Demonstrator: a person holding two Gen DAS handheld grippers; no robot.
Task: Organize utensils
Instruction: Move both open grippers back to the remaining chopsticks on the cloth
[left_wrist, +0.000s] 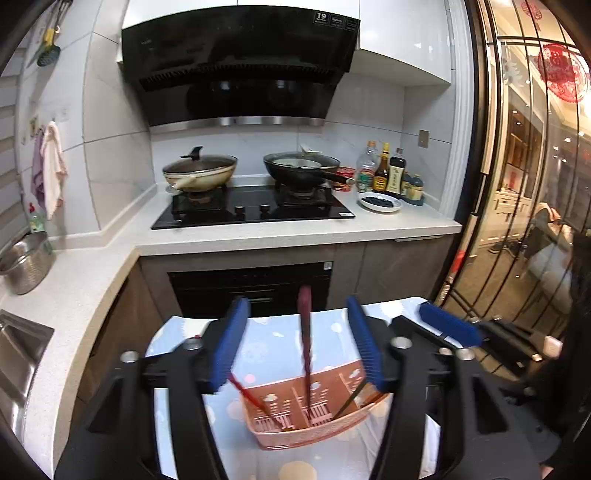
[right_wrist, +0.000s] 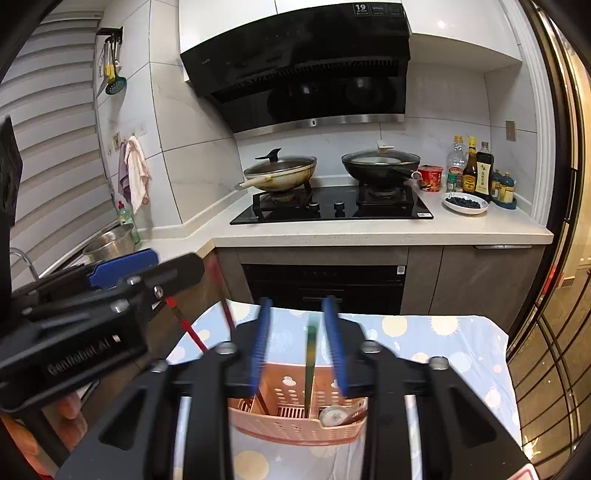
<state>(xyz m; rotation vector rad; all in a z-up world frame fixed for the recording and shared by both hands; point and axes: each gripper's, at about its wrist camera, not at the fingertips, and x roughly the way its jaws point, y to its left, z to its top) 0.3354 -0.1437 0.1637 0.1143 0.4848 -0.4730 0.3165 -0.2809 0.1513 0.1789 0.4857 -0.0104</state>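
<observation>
A pink slotted utensil basket (left_wrist: 314, 413) (right_wrist: 295, 413) stands on a small table with a blue patterned cloth (left_wrist: 273, 339) (right_wrist: 424, 336). My left gripper (left_wrist: 299, 339) is open above it; a dark red chopstick (left_wrist: 306, 332) stands upright between its blue pads (left_wrist: 232, 343) without touching them. A bright red chopstick (left_wrist: 247, 393) and a green one (left_wrist: 351, 398) lean in the basket. My right gripper (right_wrist: 299, 339) is open above the basket; a green chopstick (right_wrist: 309, 365) stands between its pads (right_wrist: 260, 343). A small white spoon (right_wrist: 334, 414) lies in the basket's right compartment.
The other gripper shows at the right in the left wrist view (left_wrist: 448, 325) and at the left in the right wrist view (right_wrist: 122, 267). Behind are a counter (left_wrist: 295, 230), a hob with two woks (right_wrist: 332, 205), bottles (right_wrist: 476, 173), a plate (right_wrist: 466, 203) and a steel pot (left_wrist: 26, 260).
</observation>
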